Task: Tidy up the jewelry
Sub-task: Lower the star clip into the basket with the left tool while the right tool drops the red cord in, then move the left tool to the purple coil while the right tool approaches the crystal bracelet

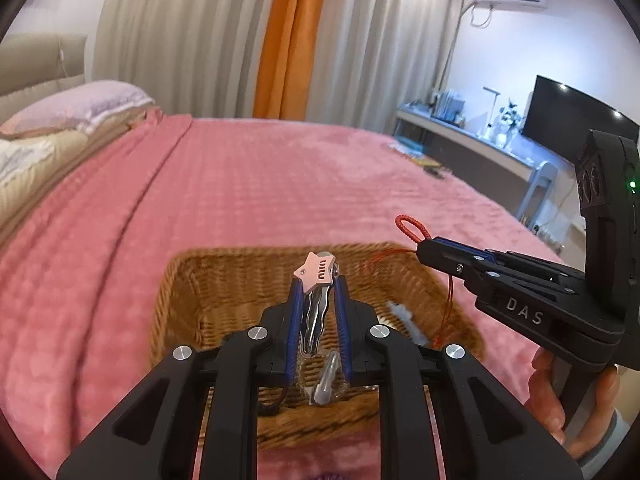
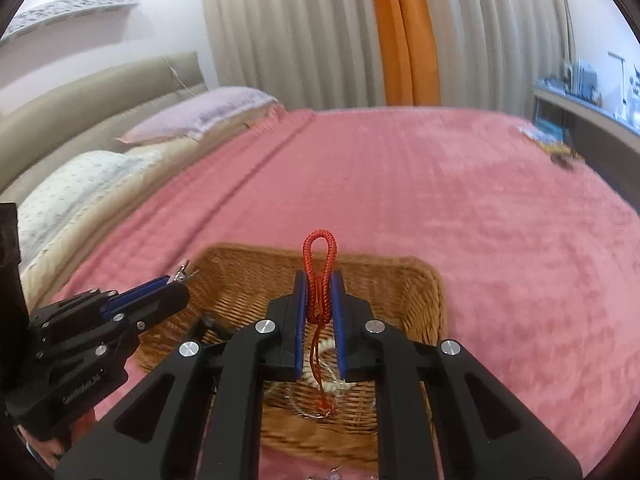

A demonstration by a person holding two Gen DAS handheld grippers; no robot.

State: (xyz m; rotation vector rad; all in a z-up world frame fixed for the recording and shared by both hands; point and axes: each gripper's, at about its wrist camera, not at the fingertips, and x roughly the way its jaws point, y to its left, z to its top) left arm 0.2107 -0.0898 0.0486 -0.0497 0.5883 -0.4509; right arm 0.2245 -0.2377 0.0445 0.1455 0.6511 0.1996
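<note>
**Both grippers loaded above the basket**

Nearest my left-wrist lens is my left gripper (image 1: 318, 280), its blue pads narrowed onto a metal hair clip (image 1: 316, 312) topped with a pink star. Taking the wicker basket (image 1: 188, 280) as my landmark, the clip hangs above its middle, clear of the weave. On the basket floor below the clip lies a small clear packet (image 1: 324, 380) with something silvery in it; toward the basket's right side sits a blurred pale item I cannot identify. Above the right rim comes my right gripper (image 1: 420, 250), clamped on a red cord (image 1: 412, 230), whose thin tail drops toward the basket's right wall.

I judge the clip to be light, rigid and slick; gripped along its wavy shank it could pivot, so a hold nearer the star end seems safer. The cord looks soft and nearly weightless. Its braided loop gives the pads a good purchase, but the trailing strand may snag on the wicker.

The right-wrist view adds what the left one hides: the cord's braid pinched between the pads, and its tail reaching down over a pale ring-like piece on the basket floor. It shows the left gripper over the basket's left rim, side on, with only the clip's metal tip visible. The star shows in the left view alone. The basket rests on the pink bedspread (image 1: 240, 184).
</note>
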